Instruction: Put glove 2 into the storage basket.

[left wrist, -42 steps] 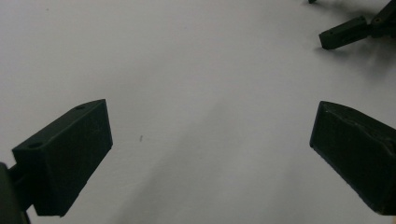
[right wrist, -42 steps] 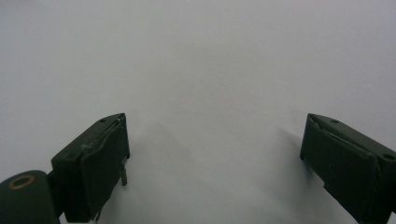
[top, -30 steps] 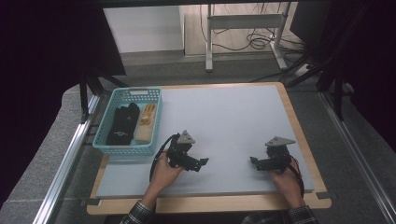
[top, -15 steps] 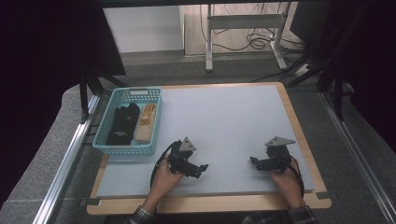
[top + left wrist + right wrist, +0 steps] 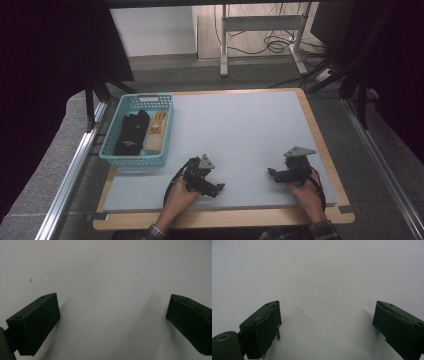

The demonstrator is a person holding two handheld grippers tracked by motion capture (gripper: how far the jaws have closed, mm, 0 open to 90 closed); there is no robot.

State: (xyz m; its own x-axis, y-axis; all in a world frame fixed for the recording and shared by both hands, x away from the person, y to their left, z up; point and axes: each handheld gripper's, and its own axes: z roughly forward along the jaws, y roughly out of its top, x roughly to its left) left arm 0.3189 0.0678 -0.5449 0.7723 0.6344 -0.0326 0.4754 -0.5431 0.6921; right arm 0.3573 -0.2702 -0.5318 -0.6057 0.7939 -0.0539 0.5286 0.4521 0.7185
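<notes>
L gripper [image 5: 216, 189] low over grey mat [image 5: 240, 130], jaws wide apart, nothing between. R gripper [image 5: 272, 173] same: jaws spread, empty, near mat's right edge. Both well apart from teal basket [image 5: 111, 156] at mat's left. Nearest things to me sit inside it: black glove [image 5: 129, 134] and tan glove [image 5: 155, 134], side by side, touching. Long axes run front-to-back along basket; tan fingers point away from me. Judging soft, light, floppy – pinch at cuff or mid-palm, expect droop. Black fingers' direction: can't tell.
</notes>
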